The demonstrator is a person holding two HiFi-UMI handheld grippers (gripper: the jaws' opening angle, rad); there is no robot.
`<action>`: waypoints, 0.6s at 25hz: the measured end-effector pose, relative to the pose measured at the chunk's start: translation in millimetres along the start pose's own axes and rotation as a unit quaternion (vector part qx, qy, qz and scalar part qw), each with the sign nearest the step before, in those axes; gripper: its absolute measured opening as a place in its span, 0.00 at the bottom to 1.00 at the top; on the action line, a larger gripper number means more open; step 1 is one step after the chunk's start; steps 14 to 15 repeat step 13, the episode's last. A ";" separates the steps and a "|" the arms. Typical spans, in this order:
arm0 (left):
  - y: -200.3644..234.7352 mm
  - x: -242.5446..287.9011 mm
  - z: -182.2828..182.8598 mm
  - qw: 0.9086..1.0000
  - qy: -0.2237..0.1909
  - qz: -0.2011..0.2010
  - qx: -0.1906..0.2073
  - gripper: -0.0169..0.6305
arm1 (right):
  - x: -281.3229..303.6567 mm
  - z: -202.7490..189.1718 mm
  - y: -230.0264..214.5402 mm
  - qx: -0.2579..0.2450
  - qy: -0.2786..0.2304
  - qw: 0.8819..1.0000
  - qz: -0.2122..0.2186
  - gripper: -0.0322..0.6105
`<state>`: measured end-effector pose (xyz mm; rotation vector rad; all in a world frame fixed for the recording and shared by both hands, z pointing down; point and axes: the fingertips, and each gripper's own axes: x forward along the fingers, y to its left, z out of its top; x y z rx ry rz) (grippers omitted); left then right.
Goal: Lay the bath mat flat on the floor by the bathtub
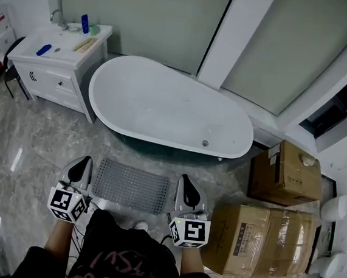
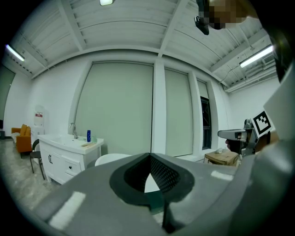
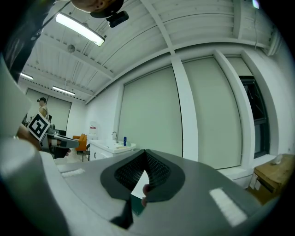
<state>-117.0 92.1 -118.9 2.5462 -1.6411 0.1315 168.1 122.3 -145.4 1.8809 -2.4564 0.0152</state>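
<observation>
We wear a black top point(image 1: 122, 256) with pinkish-red lettering scrawled across the front. Our left gripper point(image 1: 86, 160) and right gripper point(image 1: 184, 178) match: each has smooth silver-grey jaws that taper to a rounded tip, black on the inner side. Seen close, the pads point(image 2: 166, 174) are dark with a fine cross-hatched grip pattern, and pale rectangular patches point(image 3: 226, 205) sit on the grey jaw faces. Each gripper carries a white cube point(image 1: 67, 205) printed with black square markers; the right one shows a small green light point(image 1: 179, 221). Thin dark cables point(image 1: 80, 233) hang beneath the left cube.
</observation>
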 end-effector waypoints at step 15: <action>-11.0 -4.0 -3.5 1.000 -0.004 -0.002 0.003 0.03 | -12.9 -3.8 -4.4 0.000 0.000 1.000 -0.013 0.08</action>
